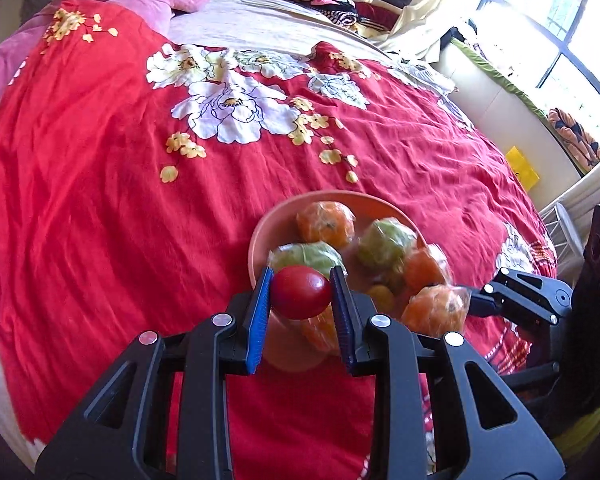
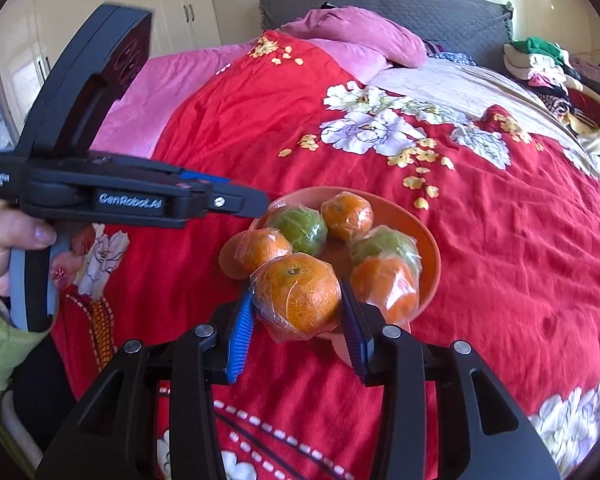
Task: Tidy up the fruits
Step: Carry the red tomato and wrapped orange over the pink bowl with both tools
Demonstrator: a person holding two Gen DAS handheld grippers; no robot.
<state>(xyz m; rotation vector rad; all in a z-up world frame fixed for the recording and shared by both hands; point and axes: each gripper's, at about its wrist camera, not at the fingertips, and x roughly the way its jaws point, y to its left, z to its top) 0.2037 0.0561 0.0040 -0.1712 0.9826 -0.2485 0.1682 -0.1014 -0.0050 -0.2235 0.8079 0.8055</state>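
Left tool (image 1: 301, 294) grips the red fruit (image 1: 300, 297); right tool (image 2: 298, 306) clamps a wrapped orange (image 2: 298, 294). Lower both gently into the bowl's (image 2: 430, 248) open 12 o'clock side (wrap looks slippery).

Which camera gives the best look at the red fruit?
The left wrist view. There the red fruit sits centred and sharp between the blue pads of the left gripper, above the bowl. In the right wrist view that gripper is seen side-on and the red fruit does not show.
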